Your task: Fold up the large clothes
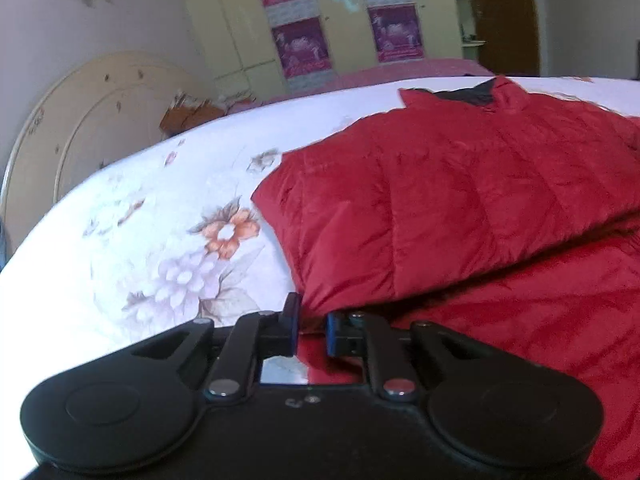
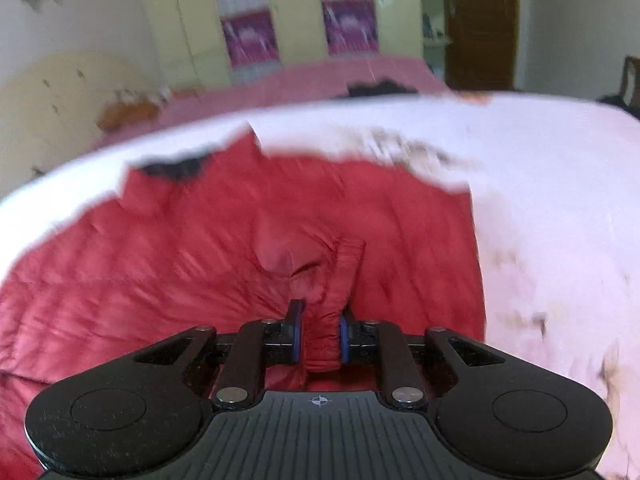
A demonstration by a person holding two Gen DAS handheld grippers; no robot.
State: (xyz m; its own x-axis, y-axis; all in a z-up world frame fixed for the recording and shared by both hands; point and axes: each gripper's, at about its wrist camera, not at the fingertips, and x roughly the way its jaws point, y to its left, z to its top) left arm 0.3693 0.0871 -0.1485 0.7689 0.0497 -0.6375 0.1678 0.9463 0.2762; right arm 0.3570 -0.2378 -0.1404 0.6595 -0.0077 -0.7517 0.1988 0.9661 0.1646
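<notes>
It was a home bedroom: a bed (image 1: 120, 220) with floral sheet, rounded headboard (image 1: 80, 120), tall wardrobe (image 1: 240, 20) behind

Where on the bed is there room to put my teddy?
Left of the red puffer jacket, the floral bedsheet is bare up to the headboard. Another bare strip lies to the jacket's right. The middle is crowded.

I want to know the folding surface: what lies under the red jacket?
A white floral bedsheet spreads around and under the red jacket; whatever lies directly beneath it is covered.
</notes>
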